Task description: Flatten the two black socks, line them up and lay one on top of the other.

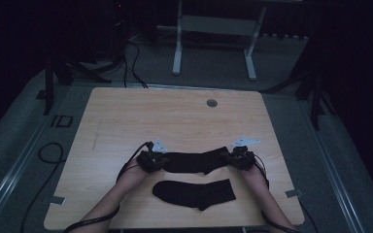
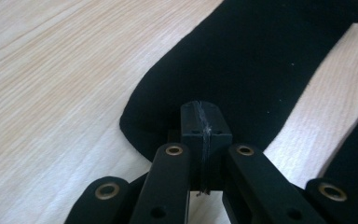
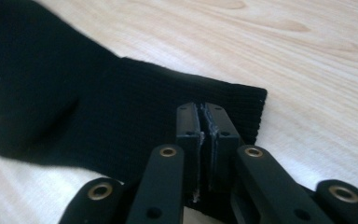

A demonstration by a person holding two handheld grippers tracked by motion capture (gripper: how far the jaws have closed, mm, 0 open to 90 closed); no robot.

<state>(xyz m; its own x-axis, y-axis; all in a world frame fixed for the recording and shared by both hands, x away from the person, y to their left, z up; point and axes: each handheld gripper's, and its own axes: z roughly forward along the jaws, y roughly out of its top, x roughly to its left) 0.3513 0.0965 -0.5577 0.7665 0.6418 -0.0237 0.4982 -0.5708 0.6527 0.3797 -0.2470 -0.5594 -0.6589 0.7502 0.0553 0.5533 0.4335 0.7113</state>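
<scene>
High view: both tongs [image 1: 151, 160] [image 1: 239, 158] apparently clamped on far sock's [image 1: 194, 161] ends, bare table [image 1: 175, 116] beyond.

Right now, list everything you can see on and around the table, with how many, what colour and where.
held sock: 1, black, stretched flat between the two grippers, toe end at the left
near sock: 1, black, flat on the table just nearer the person, untouched
table: 1, light wood top, with a small round grey fitting near its far edge
white frame: 1, on the floor beyond the table
cables: several, black, on the floor at the far left
left gripper: 1, black, jaws together at the toe end
right gripper: 1, black, jaws together at the cuff end
forearms: 2, coming in from the near edge
</scene>
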